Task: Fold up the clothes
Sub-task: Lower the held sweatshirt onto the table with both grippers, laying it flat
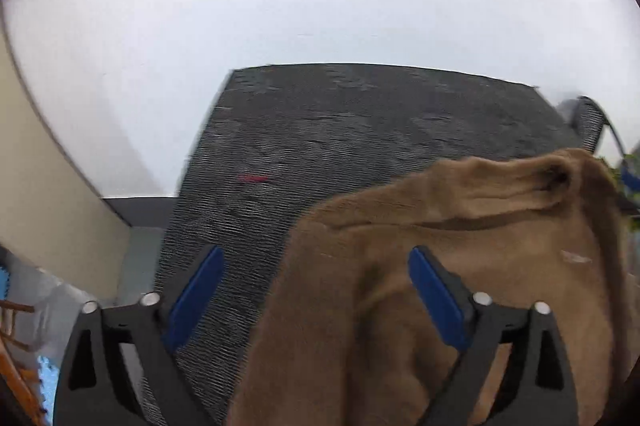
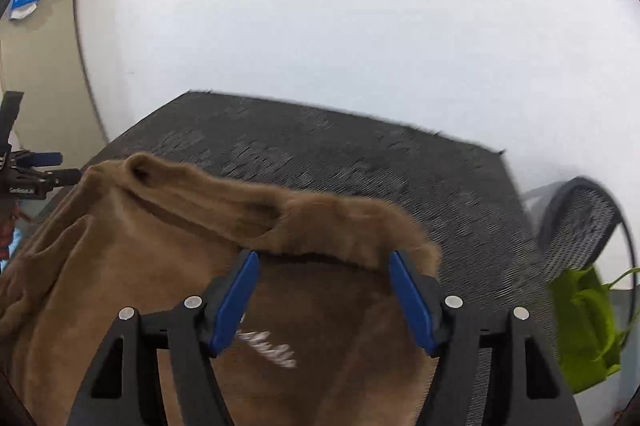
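- The left gripper hangs over the near part of the table with its blue-padded fingers spread wide apart and nothing between them; the left finger sits above the dark mat, the right one above the brown cloth.
- The right gripper is also spread wide, gripping nothing, its fingertips just below the rolled top edge of the brown cloth.
- A white wall fills the background behind the table.
- A dark grey woven mat covers the table top and reaches back to the wall.
- The brown garment lies in a loose heap on the near side of the mat, its upper edge bunched into a thick fold; white lettering shows on it between the right gripper's fingers, too blurred to read.
- A dark mesh chair back stands beyond the right end of the table.
- A bright green cloth sits just below the chair, off the mat's right edge.
- A small red mark shows on the mat, well apart from the garment.
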A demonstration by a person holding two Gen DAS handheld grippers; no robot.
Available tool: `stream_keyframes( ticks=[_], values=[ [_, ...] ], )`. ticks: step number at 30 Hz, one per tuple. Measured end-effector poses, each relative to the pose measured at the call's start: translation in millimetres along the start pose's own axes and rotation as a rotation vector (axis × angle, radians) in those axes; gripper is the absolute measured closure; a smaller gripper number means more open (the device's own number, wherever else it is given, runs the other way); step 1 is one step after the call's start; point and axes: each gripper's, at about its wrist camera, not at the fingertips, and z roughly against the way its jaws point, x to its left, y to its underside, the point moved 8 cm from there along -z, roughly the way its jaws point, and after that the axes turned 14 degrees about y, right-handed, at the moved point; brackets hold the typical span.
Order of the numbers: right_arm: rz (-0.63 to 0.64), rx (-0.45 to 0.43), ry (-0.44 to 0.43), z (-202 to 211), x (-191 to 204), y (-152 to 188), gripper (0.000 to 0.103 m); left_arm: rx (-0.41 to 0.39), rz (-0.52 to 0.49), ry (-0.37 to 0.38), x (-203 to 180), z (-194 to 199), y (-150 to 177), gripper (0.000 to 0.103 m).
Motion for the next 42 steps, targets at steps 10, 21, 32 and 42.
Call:
stream_keyframes(
  ticks=[10, 21, 32, 42],
  values=[
    [0.080, 0.173, 0.013, -67.2, 32.7, 10.2, 0.033, 0.120, -0.011, -0.047, -11.3, -55.2, -8.7, 0.000],
    [-0.021, 0.174, 0.003, -102.5, 22.1, -31.4, 0.033, 0.143, 0.086, -0.143, 23.5, -123.2, -47.0, 0.000],
    [-0.118, 0.165, -0.020, -114.5, 13.6, -46.0, 0.024, 0.001, 0.048, -0.103, 4.3, -90.0, -71.8, 0.000],
    [-0.001, 0.243, 0.035, -151.8, 55.6, -51.0, 0.024, 0.097, 0.036, -0.072, -9.1, -130.3, -59.8, 0.000]
  ],
)
